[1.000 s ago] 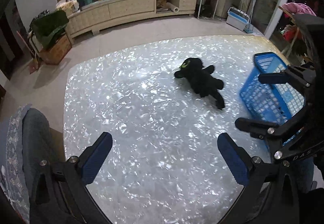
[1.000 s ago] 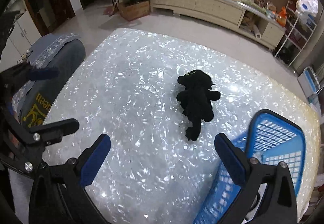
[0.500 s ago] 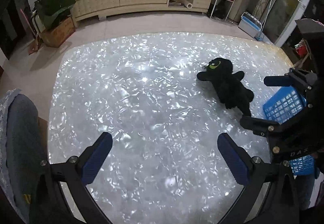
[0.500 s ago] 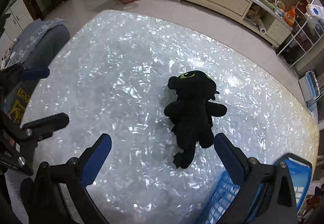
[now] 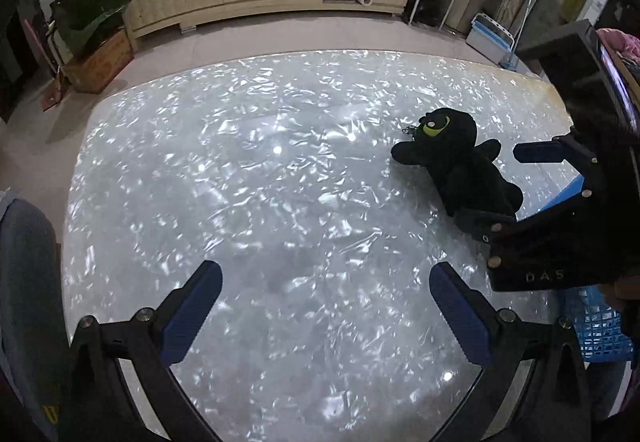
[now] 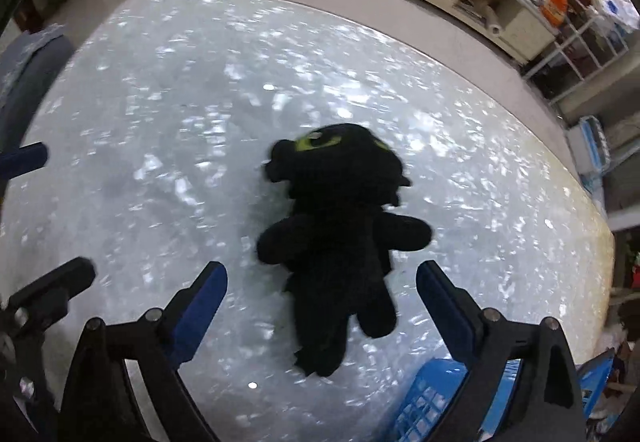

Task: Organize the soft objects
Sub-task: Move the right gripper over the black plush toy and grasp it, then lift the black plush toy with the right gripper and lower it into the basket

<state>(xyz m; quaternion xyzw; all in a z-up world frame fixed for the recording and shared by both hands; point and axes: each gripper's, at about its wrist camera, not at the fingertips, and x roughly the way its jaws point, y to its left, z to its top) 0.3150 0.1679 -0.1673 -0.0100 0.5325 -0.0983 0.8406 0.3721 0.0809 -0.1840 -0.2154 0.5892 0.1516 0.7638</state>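
Closing in since a second ago, we are narrowing the right gripper (image 6: 322, 282) around the black dragon plush (image 6: 340, 242), untouched, near the table's (image 5: 240, 162) right edge; left gripper (image 5: 326, 286) gaping, empty.

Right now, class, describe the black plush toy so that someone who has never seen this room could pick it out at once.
Start at the big glossy white table with the pearly shimmer. Near its side where the blue plastic mesh basket stands, the black plush toy lies flat, limbs spread. It is the only dark, furry thing on the table, with yellow-green eyes on its head.
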